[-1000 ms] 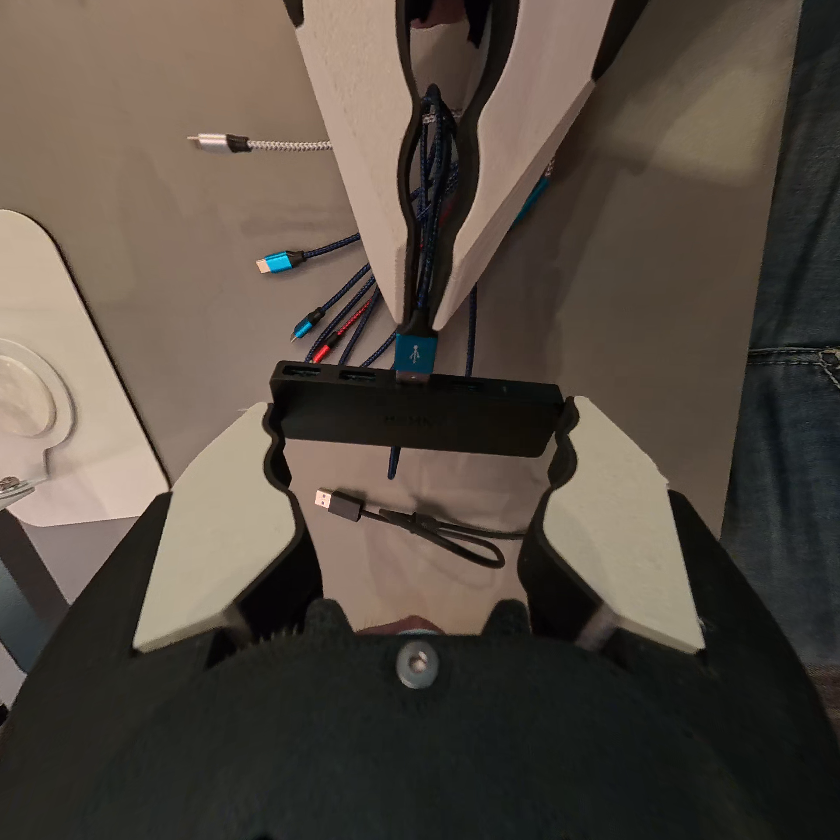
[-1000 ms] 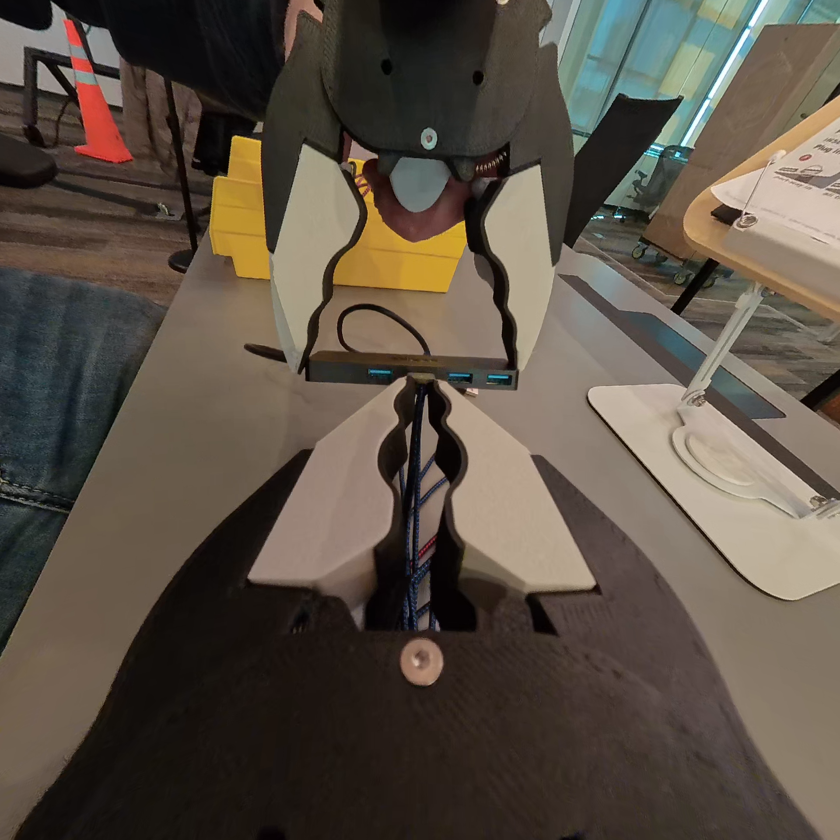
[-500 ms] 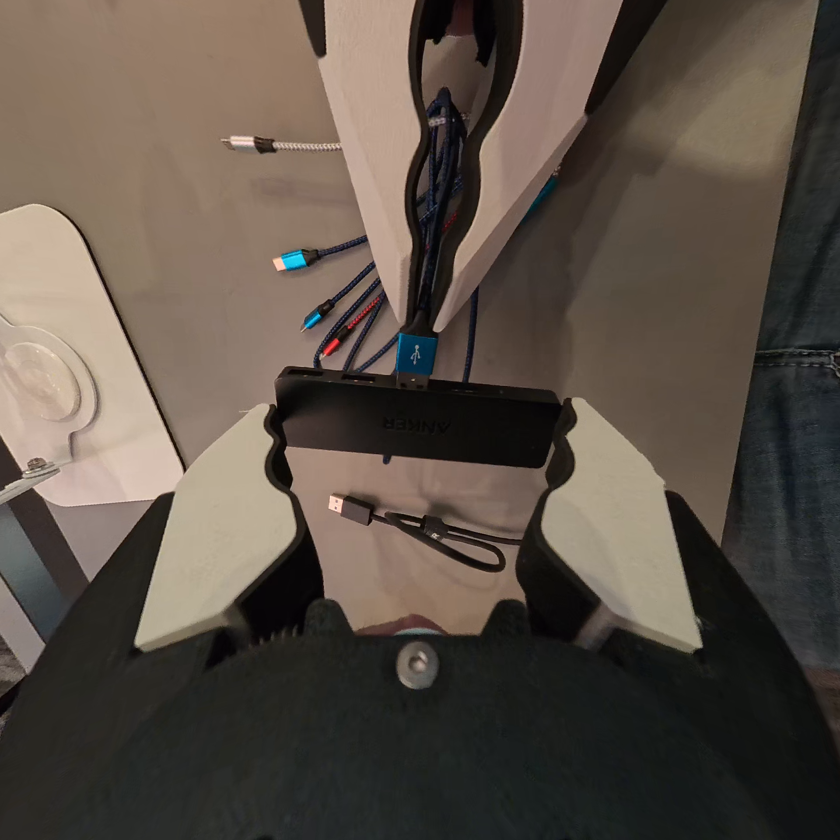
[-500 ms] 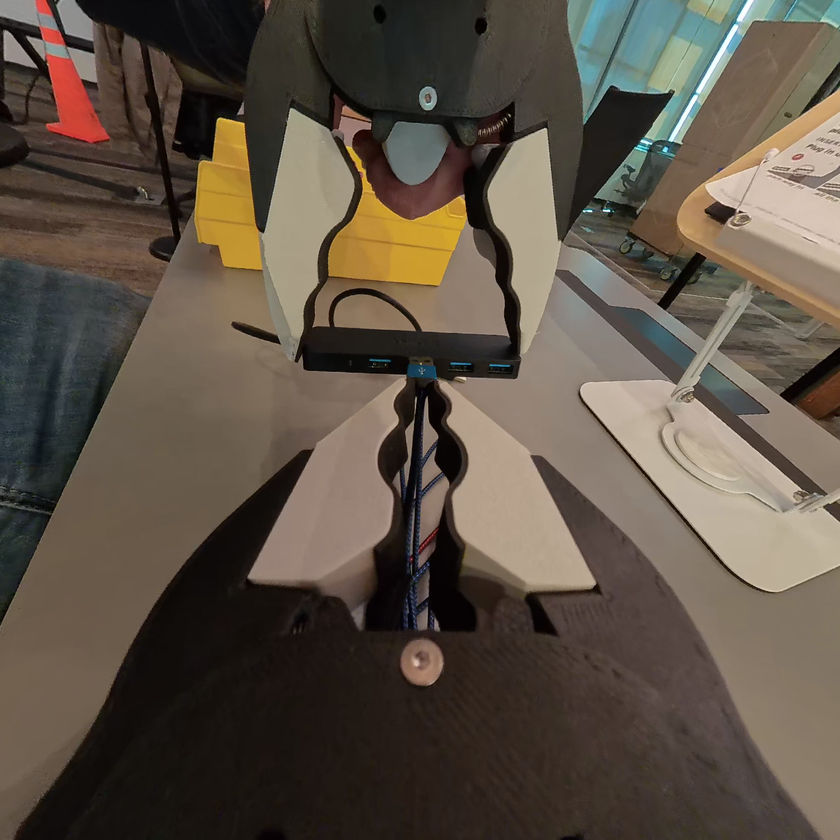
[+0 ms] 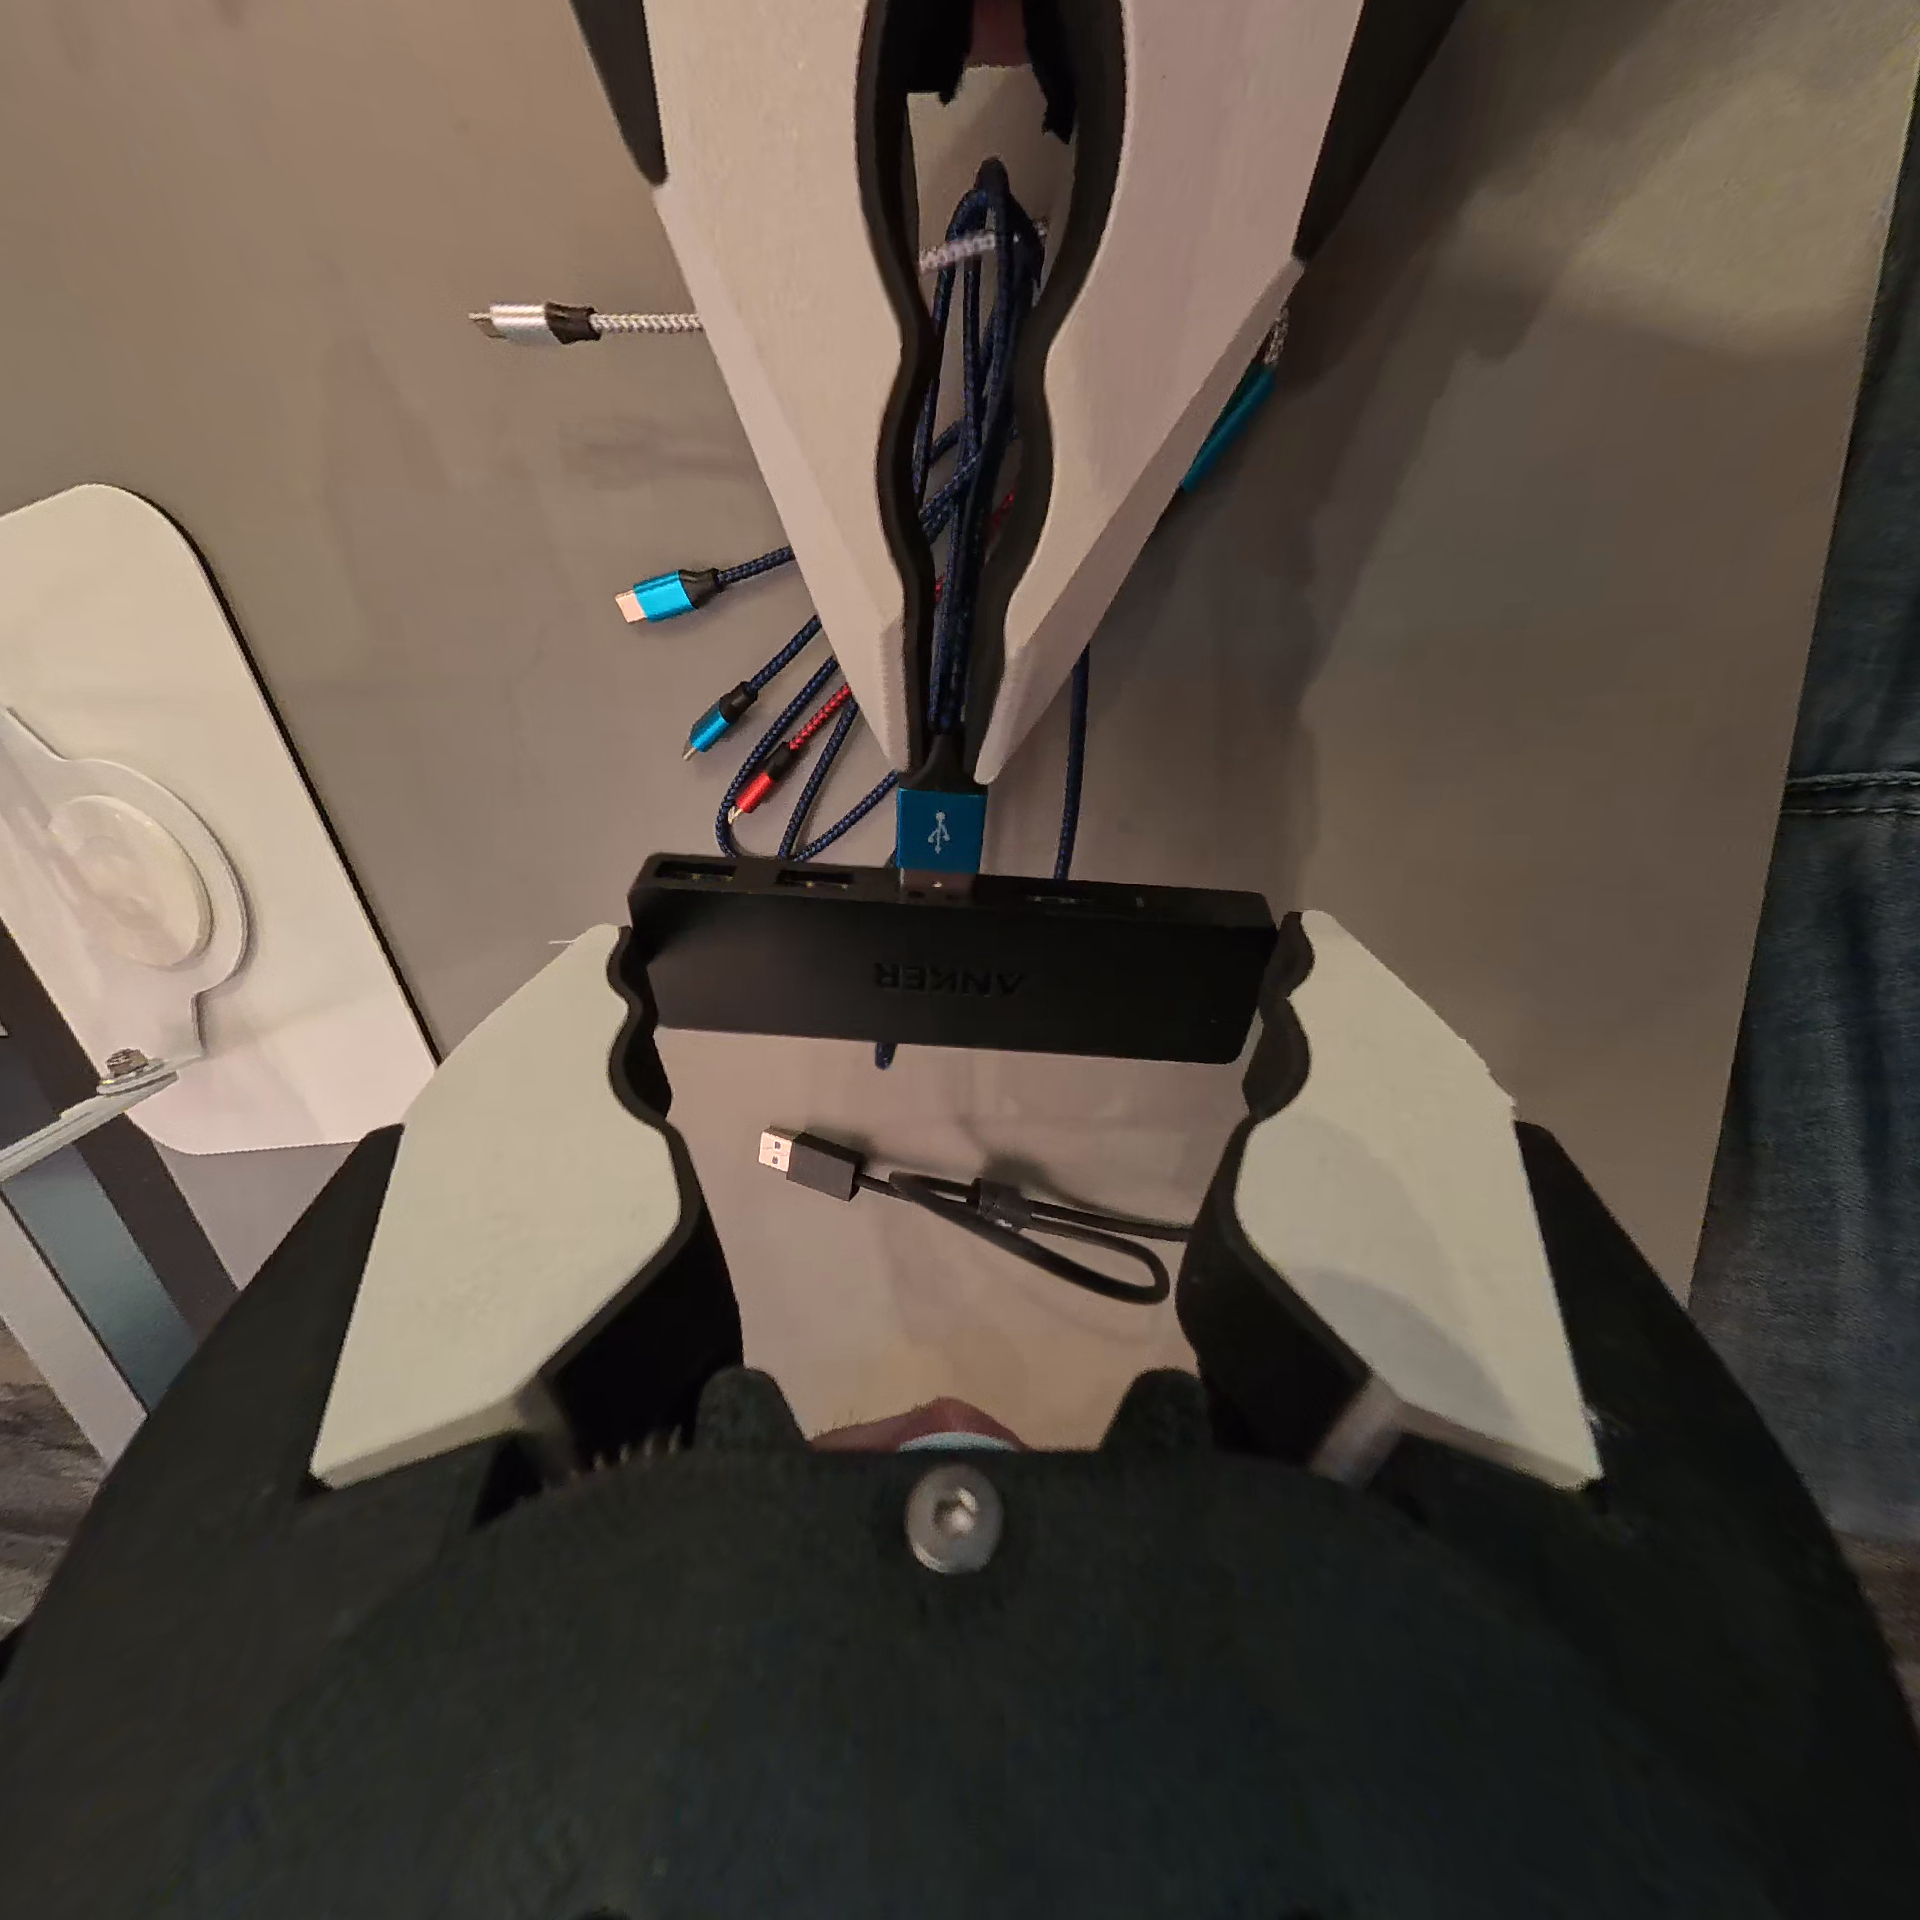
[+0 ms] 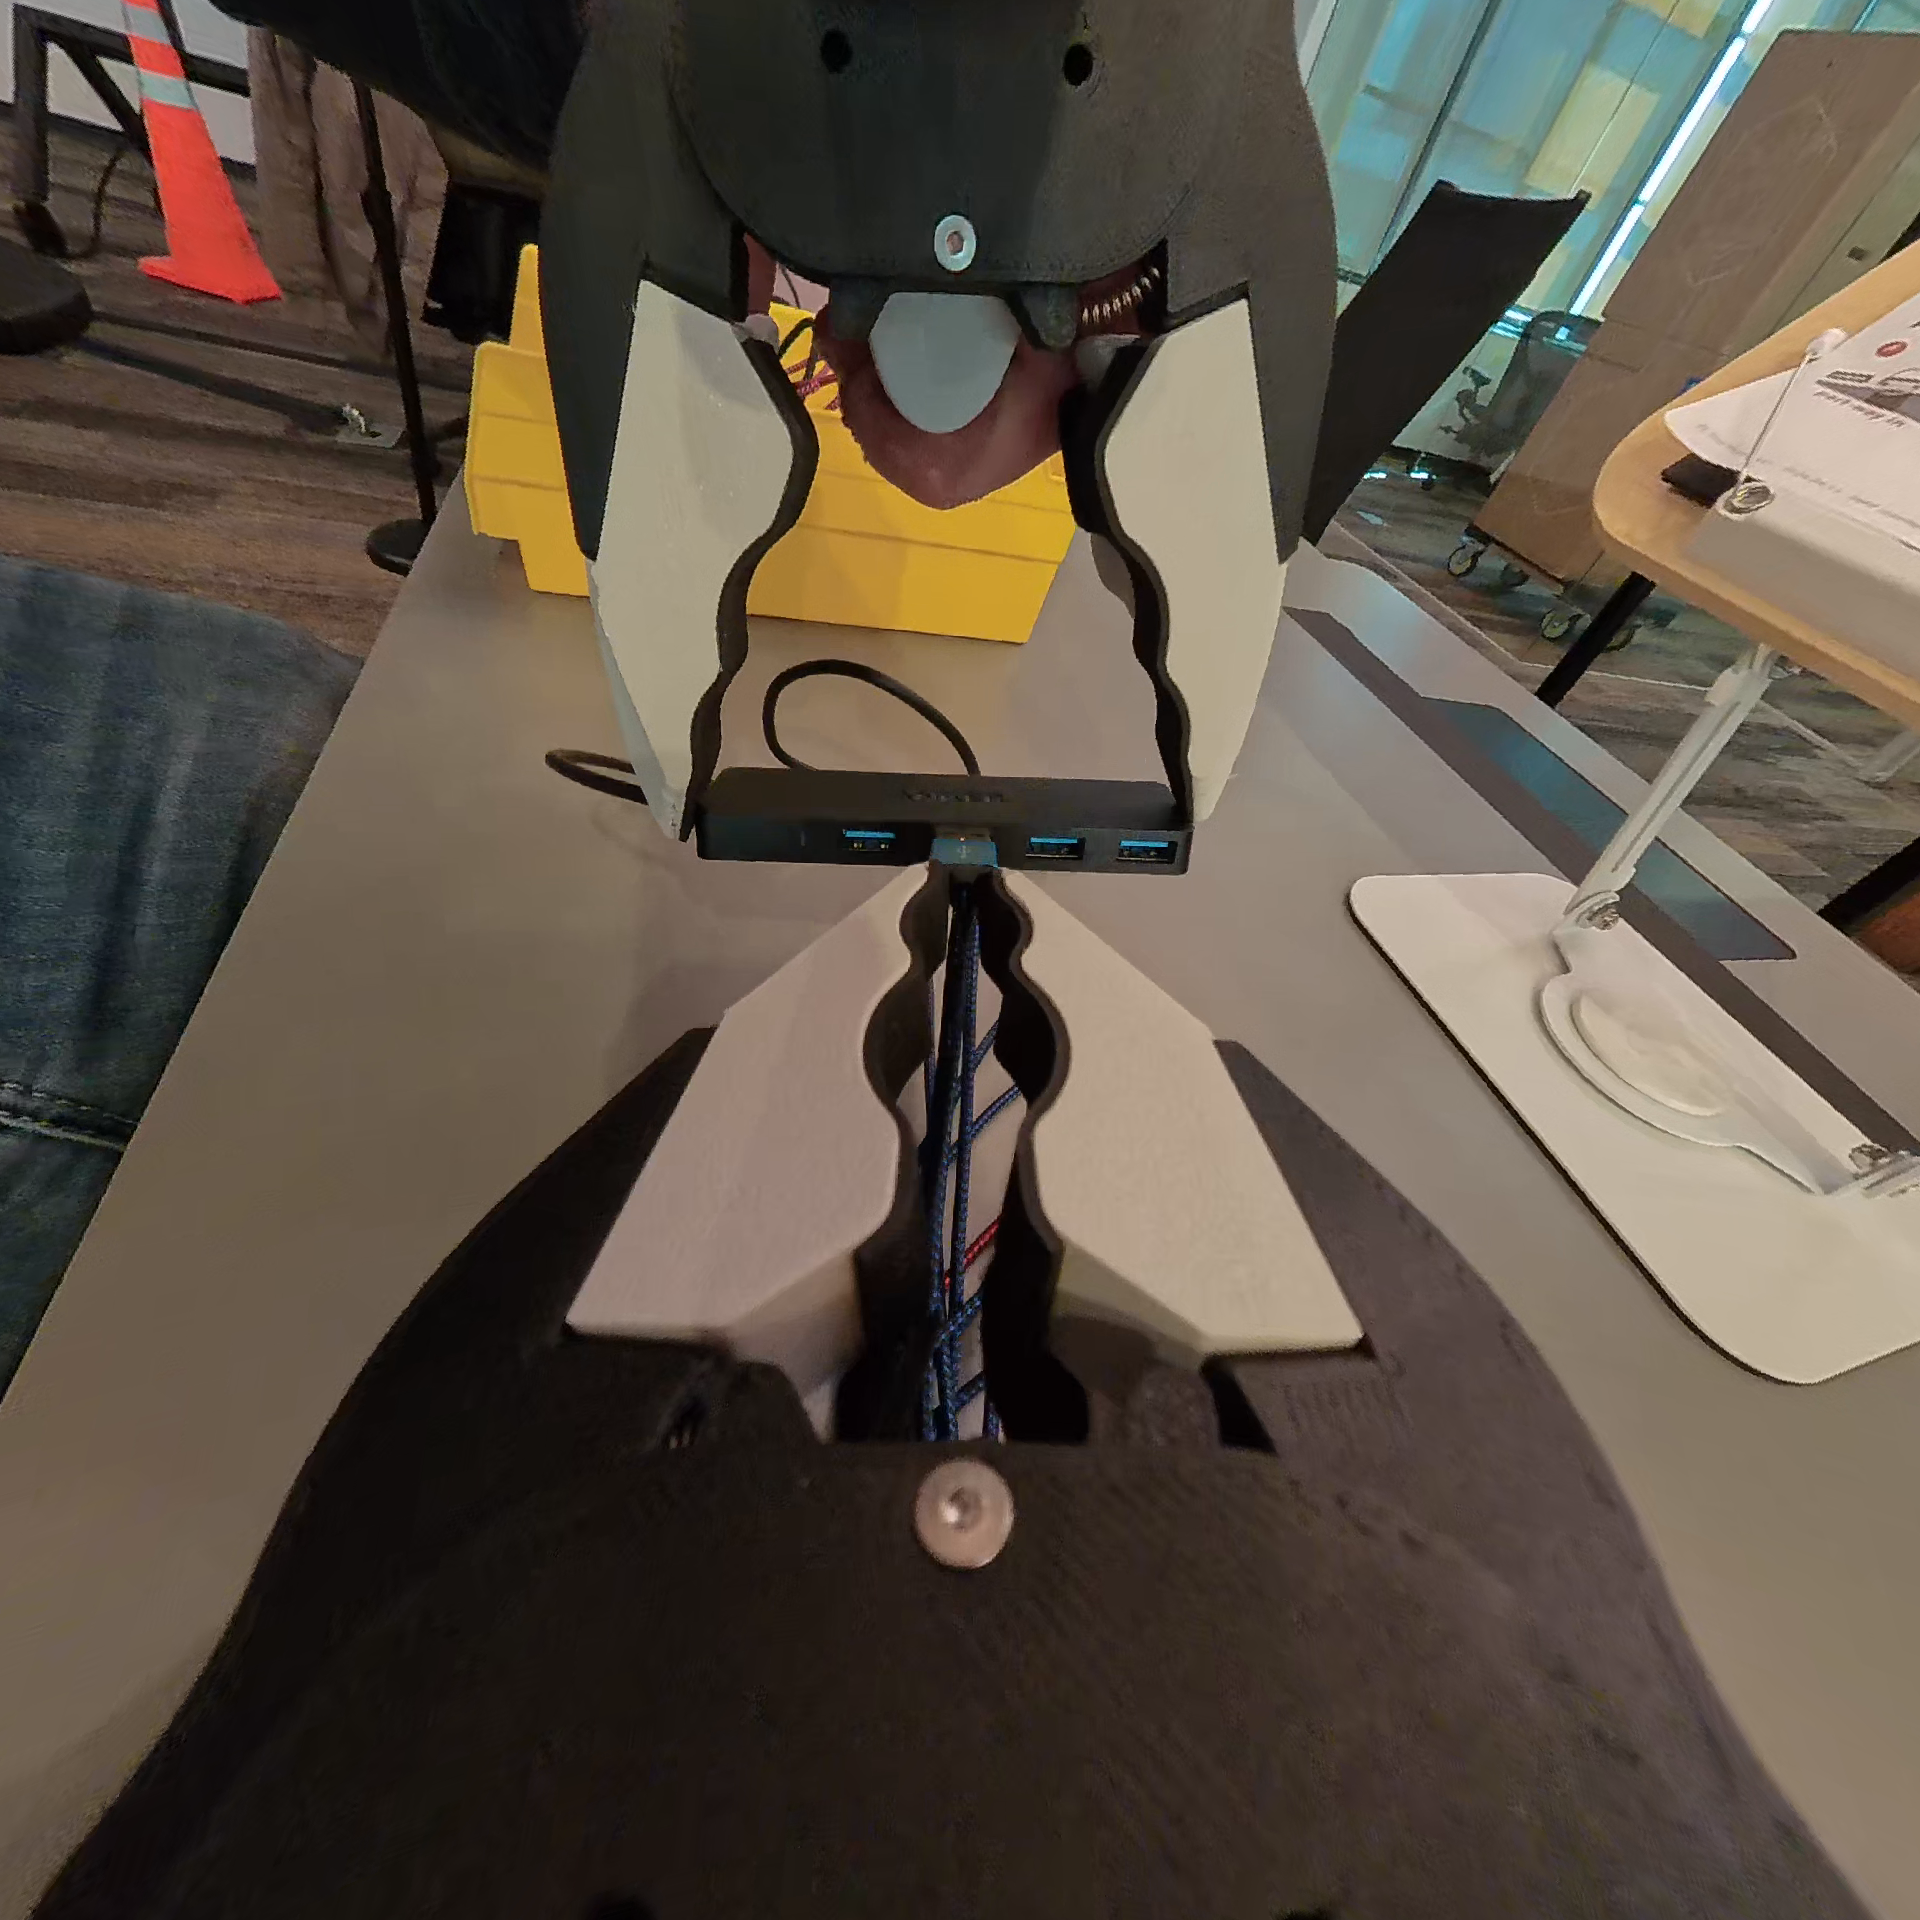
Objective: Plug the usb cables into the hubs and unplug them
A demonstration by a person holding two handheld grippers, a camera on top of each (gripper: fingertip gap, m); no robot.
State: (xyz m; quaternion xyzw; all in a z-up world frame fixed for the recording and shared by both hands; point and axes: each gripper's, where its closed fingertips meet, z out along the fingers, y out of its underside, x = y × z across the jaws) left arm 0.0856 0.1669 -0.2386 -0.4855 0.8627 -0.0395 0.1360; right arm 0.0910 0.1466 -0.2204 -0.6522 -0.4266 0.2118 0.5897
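Observation:
My left gripper (image 5: 951, 971) is shut on a black usb hub (image 5: 1091, 987), one finger on each short end, and holds it level above the grey table (image 5: 1455, 623). My right gripper (image 5: 940, 750) faces it and is shut on a blue braided usb cable (image 5: 961, 582) just behind its blue plug (image 5: 940, 844). The plug sits in one of the hub's middle ports, with some of its metal tip showing. In the right wrist view the right gripper (image 6: 961, 883), plug (image 6: 961, 850), hub (image 6: 831, 805) and left gripper (image 6: 940, 805) line up the same way.
The hub's own black cable with its plug (image 5: 810, 1162) lies on the table below. Several loose cable ends lie at the left, one silver (image 5: 530, 324), one blue (image 5: 660, 601). A white stand base (image 6: 1507, 1039) is at one side, a yellow bin (image 6: 894, 561) behind, a person's jeans (image 5: 1849, 727) at the table edge. Only a small space, under 4 cm, lies between the two pairs of fingers.
The right gripper has drawn back a little with the cable, and more of the blue plug and its metal tip shows outside the hub. The left gripper still holds the hub.

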